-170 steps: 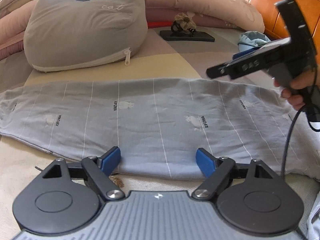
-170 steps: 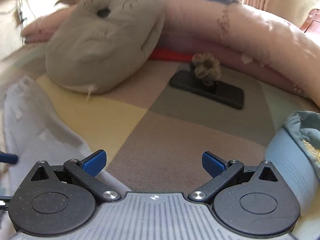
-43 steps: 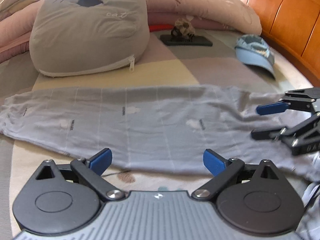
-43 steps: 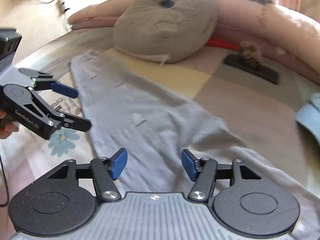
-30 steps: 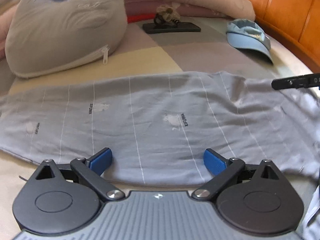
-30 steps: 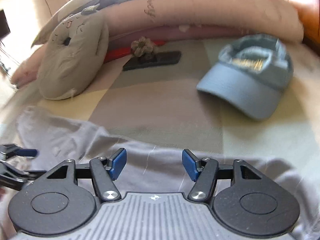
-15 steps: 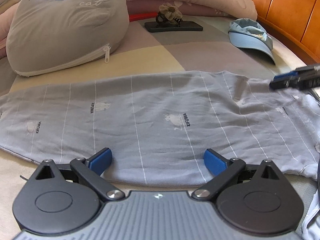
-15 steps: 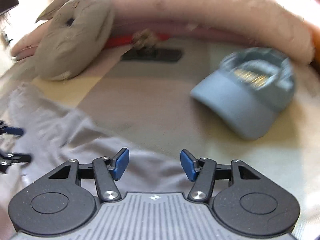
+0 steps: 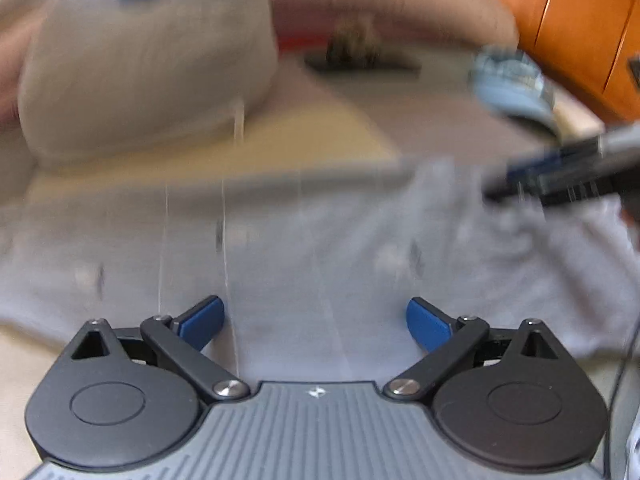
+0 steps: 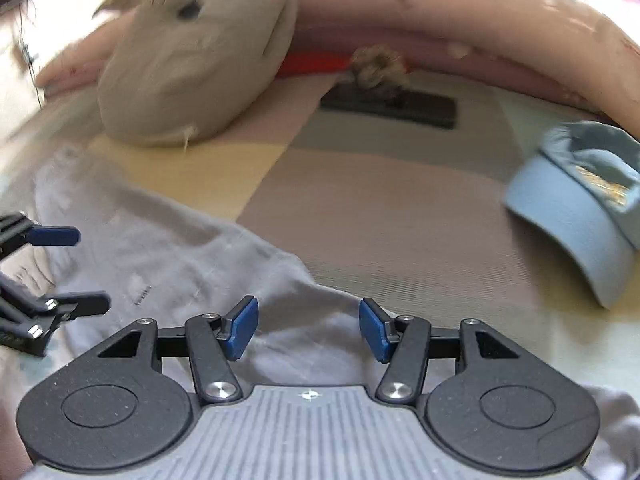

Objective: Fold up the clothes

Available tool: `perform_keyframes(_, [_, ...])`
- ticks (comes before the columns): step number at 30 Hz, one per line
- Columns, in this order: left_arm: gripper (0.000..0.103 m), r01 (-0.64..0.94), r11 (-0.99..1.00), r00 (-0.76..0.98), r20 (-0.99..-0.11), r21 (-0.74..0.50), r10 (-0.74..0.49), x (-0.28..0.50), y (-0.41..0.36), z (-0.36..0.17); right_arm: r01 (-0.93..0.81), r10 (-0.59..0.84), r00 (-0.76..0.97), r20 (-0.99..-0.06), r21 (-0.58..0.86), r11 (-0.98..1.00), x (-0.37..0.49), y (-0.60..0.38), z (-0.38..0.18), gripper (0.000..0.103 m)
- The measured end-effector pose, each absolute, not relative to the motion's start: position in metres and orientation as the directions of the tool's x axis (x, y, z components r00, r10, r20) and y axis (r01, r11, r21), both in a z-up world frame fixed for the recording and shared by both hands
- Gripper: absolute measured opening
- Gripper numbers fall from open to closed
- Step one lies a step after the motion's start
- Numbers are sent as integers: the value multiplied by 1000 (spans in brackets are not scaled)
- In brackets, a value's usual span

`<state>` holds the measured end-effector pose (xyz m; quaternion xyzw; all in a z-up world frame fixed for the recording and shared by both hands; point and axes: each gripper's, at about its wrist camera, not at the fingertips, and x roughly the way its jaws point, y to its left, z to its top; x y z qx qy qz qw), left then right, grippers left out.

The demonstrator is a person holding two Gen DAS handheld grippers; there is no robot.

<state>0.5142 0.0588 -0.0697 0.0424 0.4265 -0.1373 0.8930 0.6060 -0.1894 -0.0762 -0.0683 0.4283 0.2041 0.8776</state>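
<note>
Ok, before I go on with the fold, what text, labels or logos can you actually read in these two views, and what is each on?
None can be read.
Grey garment: small dark print, too blurred to read.
Blue cap: gold marking on the front, too blurred to tell whether it is lettering.
Grey cushion: dark marks, blurred, unreadable.
Right gripper body: a small white emblem, not text.
Left gripper: the same emblem; that view is motion-blurred.
</note>
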Motion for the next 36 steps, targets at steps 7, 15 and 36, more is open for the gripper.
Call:
perform_keyframes(7, [97, 280, 956, 620, -744, -87, -249, 504, 96, -45, -516, 373, 613, -696, 4, 856, 602, -165, -51, 61])
perform_keyframes(15, [97, 211, 975, 633, -750, -73, -194, 528, 127, -60, -628, 486, 536, -690, 59, 776, 654, -101, -50, 35])
perform_keyframes(36, [98, 228, 970, 654, -725, -83, -216, 521, 135, -65, -767, 540, 474, -696, -26, 641, 648, -44, -75, 34])
